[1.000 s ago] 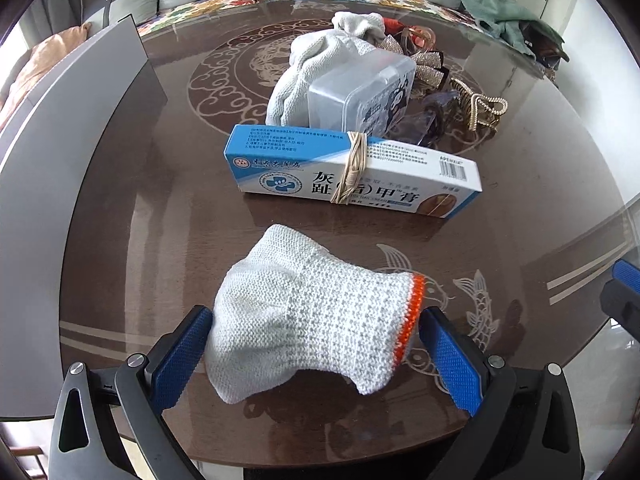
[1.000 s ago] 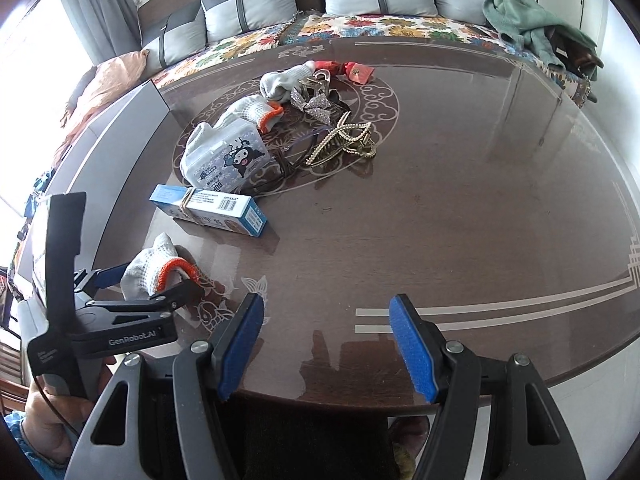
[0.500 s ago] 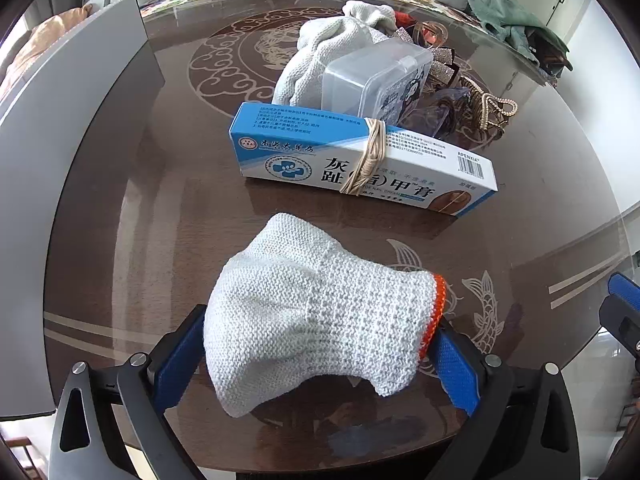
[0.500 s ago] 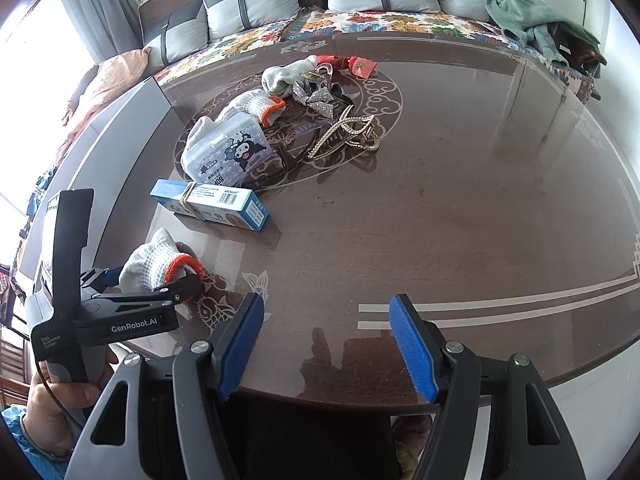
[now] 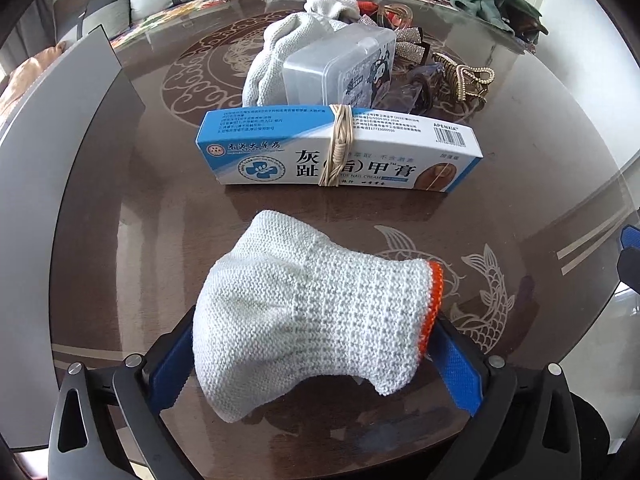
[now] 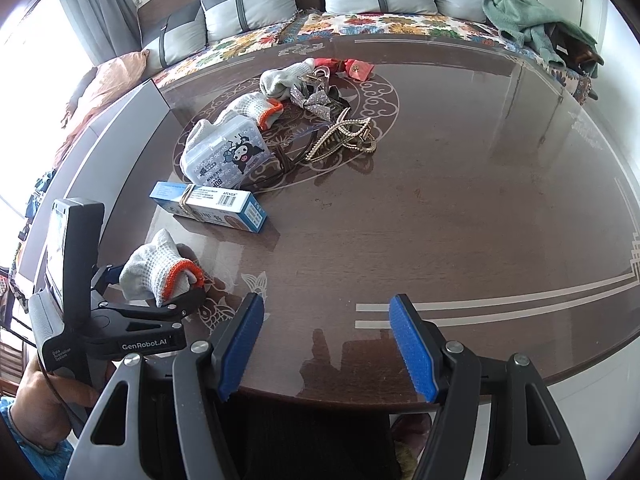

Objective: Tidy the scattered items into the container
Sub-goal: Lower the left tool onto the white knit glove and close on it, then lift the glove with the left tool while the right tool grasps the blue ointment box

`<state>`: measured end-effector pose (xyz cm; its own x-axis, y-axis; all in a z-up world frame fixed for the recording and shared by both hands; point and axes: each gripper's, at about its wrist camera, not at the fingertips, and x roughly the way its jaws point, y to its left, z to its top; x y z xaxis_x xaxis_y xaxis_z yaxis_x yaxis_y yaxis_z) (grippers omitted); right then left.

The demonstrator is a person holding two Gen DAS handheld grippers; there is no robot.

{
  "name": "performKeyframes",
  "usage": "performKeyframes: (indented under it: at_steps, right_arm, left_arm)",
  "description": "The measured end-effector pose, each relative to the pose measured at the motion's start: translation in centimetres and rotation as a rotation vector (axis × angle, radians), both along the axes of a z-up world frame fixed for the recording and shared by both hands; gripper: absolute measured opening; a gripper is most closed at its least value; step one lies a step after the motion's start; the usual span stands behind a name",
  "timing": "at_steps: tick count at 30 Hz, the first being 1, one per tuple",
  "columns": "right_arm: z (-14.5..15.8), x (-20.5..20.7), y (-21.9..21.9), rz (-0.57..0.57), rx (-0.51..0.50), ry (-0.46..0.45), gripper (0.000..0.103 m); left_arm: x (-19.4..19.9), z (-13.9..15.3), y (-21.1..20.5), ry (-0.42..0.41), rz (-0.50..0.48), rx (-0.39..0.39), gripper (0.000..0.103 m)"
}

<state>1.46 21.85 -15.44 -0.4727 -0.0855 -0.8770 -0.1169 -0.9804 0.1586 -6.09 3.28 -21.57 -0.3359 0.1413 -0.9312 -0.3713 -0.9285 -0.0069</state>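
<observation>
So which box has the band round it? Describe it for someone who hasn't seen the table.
On the dark round table, look just nearer the camera than the central pile of clutter. There lies a long blue-and-white carton, the only item with printed Chinese lettering and a tan elastic band wound round its middle.

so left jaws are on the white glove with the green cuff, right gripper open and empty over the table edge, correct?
Nearly. The cuff on the glove is orange, not green, as the left wrist view shows. The rest holds: the left gripper has its jaws on the glove, and the right gripper is open and empty.
</observation>
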Motion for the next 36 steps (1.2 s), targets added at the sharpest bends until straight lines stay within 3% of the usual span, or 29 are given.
performKeyframes:
  at_steps: [7, 8, 9, 12, 14, 20, 26, 32, 36]
  right_arm:
    - [-0.1, 0.1, -0.1, 0.007, -0.004, -0.007, 0.067]
    - [-0.1, 0.1, -0.1, 0.008, -0.003, -0.007, 0.067]
    - [-0.1, 0.1, -0.1, 0.009, -0.003, -0.007, 0.067]
    - [0.0, 0.3, -0.1, 0.016, -0.007, 0.000, 0.067]
    - [0.0, 0.4, -0.1, 0.024, -0.018, 0.008, 0.067]
    - [-0.7, -0.4, -1.5, 0.166, -0.052, 0.058, 0.067]
    - [-0.6, -6.1, -5.5, 0.522, 0.040, 0.134, 0.067]
    - [-1.5, -12.3, -9.3, 0.816, 0.119, 0.087, 0.067]
    - [-2.6, -14.4, -11.0, 0.912, 0.133, 0.014, 0.067]
  left_arm:
    - [-0.2, 0.1, 0.1, -0.016, -0.020, -0.008, 0.103]
    - [0.0, 0.3, 0.0, 0.000, -0.017, -0.003, 0.098]
    - [0.3, 0.7, -0.1, 0.023, -0.011, 0.006, 0.072]
    - [0.5, 1.6, -1.2, 0.045, 0.026, 0.093, 0.044]
    - [0.5, 1.9, -2.1, 0.047, 0.051, 0.147, 0.037]
    - [1.1, 2.9, -4.3, 0.076, 0.104, 0.211, 0.034]
    - [0.8, 3.5, -5.8, 0.092, 0.142, 0.234, 0.034]
    - [1.0, 4.3, -7.0, 0.107, 0.160, 0.245, 0.034]
    - [1.1, 4.3, -7.2, 0.105, 0.163, 0.256, 0.034]
